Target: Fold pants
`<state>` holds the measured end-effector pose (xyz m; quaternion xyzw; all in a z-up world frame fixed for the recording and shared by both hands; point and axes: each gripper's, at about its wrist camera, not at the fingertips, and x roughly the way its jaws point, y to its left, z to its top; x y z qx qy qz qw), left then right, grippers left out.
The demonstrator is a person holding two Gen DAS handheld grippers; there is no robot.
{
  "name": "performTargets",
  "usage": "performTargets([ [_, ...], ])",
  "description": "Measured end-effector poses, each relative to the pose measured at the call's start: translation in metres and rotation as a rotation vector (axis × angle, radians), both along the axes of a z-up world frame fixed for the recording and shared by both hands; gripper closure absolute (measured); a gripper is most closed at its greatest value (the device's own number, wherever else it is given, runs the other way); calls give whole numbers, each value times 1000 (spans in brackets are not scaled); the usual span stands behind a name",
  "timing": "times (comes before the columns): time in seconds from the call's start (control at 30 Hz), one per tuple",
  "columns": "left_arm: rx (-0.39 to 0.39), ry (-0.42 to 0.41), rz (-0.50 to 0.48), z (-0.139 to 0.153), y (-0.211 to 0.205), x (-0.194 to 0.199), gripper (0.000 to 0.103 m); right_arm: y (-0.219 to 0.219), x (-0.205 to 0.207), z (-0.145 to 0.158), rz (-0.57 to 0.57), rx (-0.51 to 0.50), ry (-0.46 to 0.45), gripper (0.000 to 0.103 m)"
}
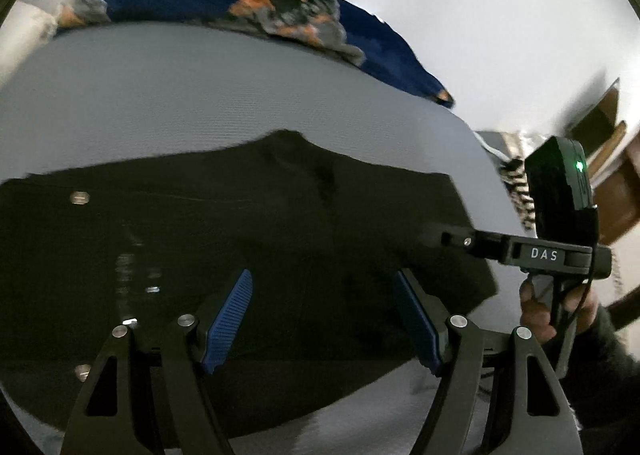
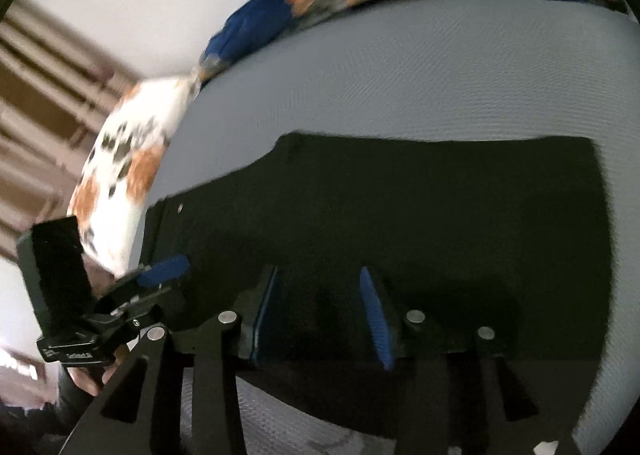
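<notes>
Dark pants (image 1: 248, 223) are spread on a grey sheet (image 1: 208, 87) mid-frame; the left gripper (image 1: 322, 321) is held open above them at bottom centre.

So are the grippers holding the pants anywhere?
No. The left gripper and right gripper both stand open above the dark pants, gripping nothing.

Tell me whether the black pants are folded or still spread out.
Folded, at least once: the pants lie as a compact dark block on the grey bed cover, a layered edge along the near side. How many folds, cannot tell.
</notes>
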<state>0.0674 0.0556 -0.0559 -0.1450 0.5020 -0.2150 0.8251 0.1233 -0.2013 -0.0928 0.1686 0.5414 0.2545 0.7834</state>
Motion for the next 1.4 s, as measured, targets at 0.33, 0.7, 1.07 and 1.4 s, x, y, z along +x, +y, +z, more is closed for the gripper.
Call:
performTargets([
  [0.33,-181,297,-18,-46,-22,37,32,-72,-22,-1,-244,57,2,57],
  [0.7,-307,377,-10,-66,-35,60,35,-101,-34,-12,-333,104,18,56],
  [1.07,-302,311,-65,-63,-63,74,42,-101,-34,-23,-333,86,45,54],
  [1.4,-238,327,33,-70,-53,63,87,-100,-33,-27,-350,46,43,53],
])
